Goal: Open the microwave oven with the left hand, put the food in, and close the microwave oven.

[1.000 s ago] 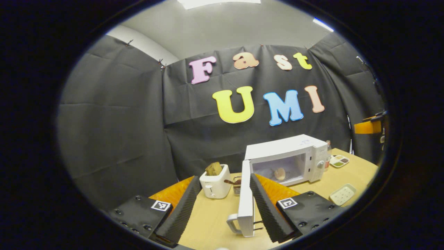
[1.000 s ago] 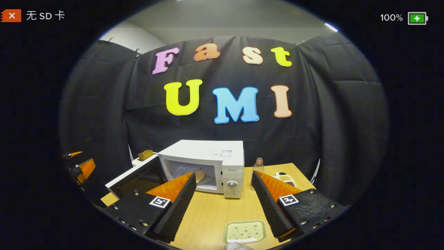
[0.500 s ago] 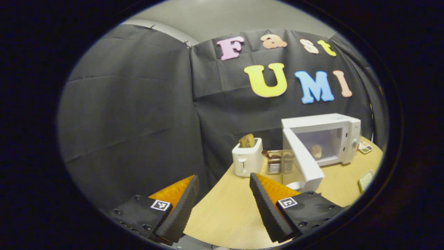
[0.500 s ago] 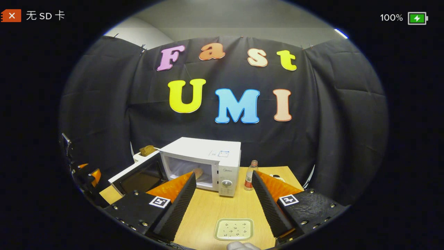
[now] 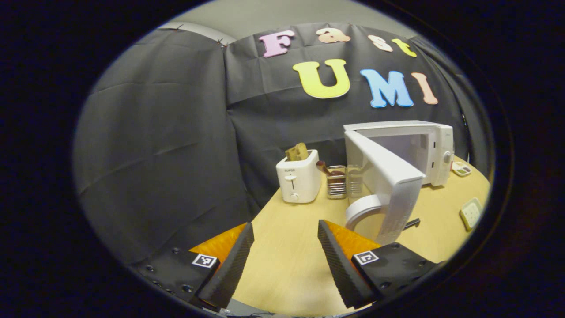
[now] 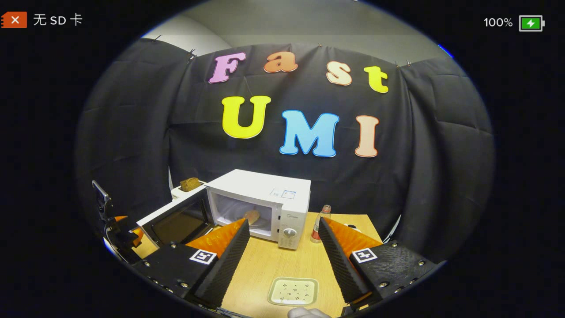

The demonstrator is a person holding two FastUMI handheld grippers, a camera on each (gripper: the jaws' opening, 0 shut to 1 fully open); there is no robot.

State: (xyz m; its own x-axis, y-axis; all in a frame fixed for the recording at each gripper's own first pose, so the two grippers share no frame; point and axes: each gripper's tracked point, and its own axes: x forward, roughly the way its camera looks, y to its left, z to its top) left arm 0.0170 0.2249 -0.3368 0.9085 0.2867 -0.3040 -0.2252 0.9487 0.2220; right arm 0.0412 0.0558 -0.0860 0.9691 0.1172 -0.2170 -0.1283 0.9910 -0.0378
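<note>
Now closing step pending: microwave door (image 5: pixel 388 185) standing open, lying just right-ahead of left tongs (image 5: pixel 286 256), nearer than right tongs (image 6: pixel 282 256); both tongs gaping, holding nothing; food (image 6: pixel 253 216) sitting inside.

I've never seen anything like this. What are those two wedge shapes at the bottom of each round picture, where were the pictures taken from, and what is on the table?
No robot here: a person holds a two-finger tool in each hand, and a fisheye camera rides on each. The wedges are that tool's own fingers. The left gripper view looks past the left tool; the right gripper view looks past the right tool. Both tools are open and hold nothing.

On the wooden table stands a white microwave oven with its door swung open and a piece of food inside. Beside it are a toaster with bread in its slot, a small bottle, and a pale tray near the front.
</note>
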